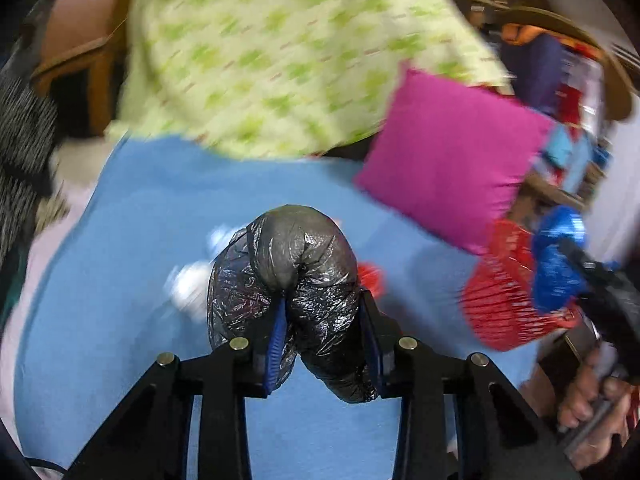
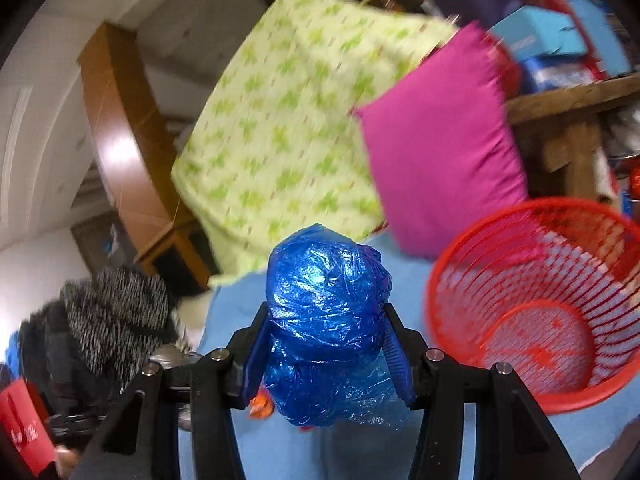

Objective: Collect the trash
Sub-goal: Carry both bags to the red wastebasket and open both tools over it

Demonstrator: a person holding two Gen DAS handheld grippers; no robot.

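My left gripper [image 1: 324, 316] is shut on a crumpled black plastic bag [image 1: 284, 276] and holds it above a blue bed sheet [image 1: 140, 260]. My right gripper [image 2: 326, 340] is shut on a crumpled blue plastic bag [image 2: 326, 304]. That blue bag also shows in the left wrist view [image 1: 556, 264], held beside a red mesh basket [image 1: 500, 300]. In the right wrist view the red basket [image 2: 560, 292] lies tilted on the sheet to the right of the blue bag, its inside empty. White scraps [image 1: 192, 280] and a red scrap [image 1: 370, 278] lie blurred on the sheet behind the black bag.
A green-patterned quilt [image 1: 280, 52] and a magenta cushion [image 1: 452, 156] rest at the head of the bed. A wooden headboard [image 2: 116, 128] curves on the left. A grey fuzzy garment [image 2: 116, 320] lies at the left. Cluttered wooden shelves [image 2: 568, 100] stand at the right.
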